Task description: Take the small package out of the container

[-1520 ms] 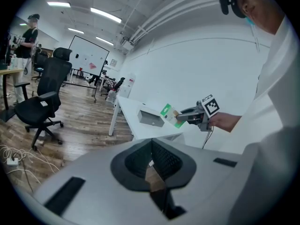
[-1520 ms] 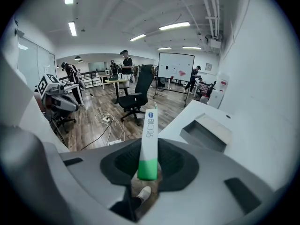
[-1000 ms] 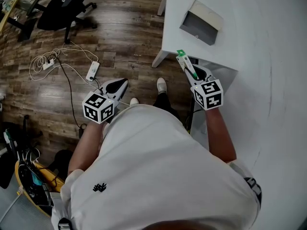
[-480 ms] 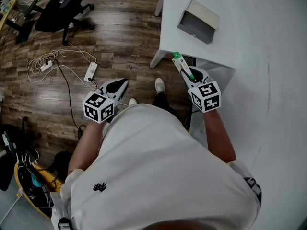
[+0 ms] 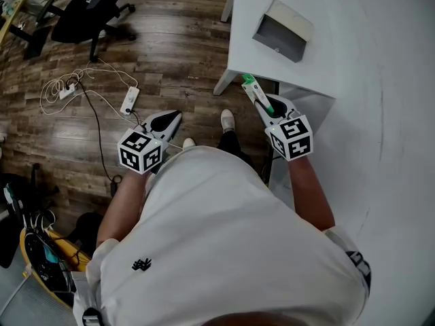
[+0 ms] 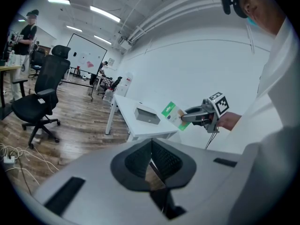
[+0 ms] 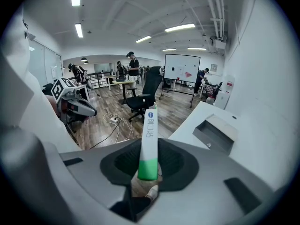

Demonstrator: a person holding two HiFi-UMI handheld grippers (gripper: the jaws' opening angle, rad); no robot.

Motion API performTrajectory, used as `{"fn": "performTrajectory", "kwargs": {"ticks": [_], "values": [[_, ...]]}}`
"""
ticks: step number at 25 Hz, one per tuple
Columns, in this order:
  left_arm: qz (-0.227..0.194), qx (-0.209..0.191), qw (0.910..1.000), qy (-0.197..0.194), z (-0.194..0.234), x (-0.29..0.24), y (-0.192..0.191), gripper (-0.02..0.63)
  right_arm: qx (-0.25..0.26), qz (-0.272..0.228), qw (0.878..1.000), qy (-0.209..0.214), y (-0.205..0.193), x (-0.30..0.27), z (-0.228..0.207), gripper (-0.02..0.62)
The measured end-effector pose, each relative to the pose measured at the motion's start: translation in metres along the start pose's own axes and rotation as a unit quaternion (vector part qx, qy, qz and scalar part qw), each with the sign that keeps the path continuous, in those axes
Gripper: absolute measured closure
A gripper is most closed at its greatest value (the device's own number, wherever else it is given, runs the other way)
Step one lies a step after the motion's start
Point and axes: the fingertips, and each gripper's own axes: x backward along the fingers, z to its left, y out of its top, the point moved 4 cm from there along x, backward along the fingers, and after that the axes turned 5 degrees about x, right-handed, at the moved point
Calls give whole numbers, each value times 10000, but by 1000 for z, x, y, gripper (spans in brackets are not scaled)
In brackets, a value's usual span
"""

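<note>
A flat white and green package (image 5: 253, 92) sticks out of my right gripper (image 5: 262, 104), whose jaws are shut on its green end. It hangs in the air just off the near corner of the white table (image 5: 353, 60). The grey open container (image 5: 284, 31) stands on that table, well beyond the package. In the right gripper view the package (image 7: 149, 137) stands edge-on between the pads, with the container (image 7: 216, 132) to its right. My left gripper (image 5: 165, 121) is held low over the floor, jaws together, nothing in them. The left gripper view shows the package (image 6: 172, 115) and the container (image 6: 146, 115).
A white power strip and tangled cables (image 5: 88, 90) lie on the wooden floor at the left. A black office chair (image 5: 88, 9) stands at the back left. People stand far off in the room (image 7: 133, 64). The person's shoes (image 5: 229, 120) are beside the table leg.
My right gripper has drifted a little to the left with the package still in it. The left gripper has stayed where it was.
</note>
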Motion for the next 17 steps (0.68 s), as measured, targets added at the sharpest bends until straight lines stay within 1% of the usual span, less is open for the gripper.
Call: {"fn": "performTrajectory", "kwargs": {"ticks": [17], "values": [[70, 38, 9999, 68, -3, -7, 2, 600, 2, -48, 9999, 95, -2, -2, -7, 506]]}}
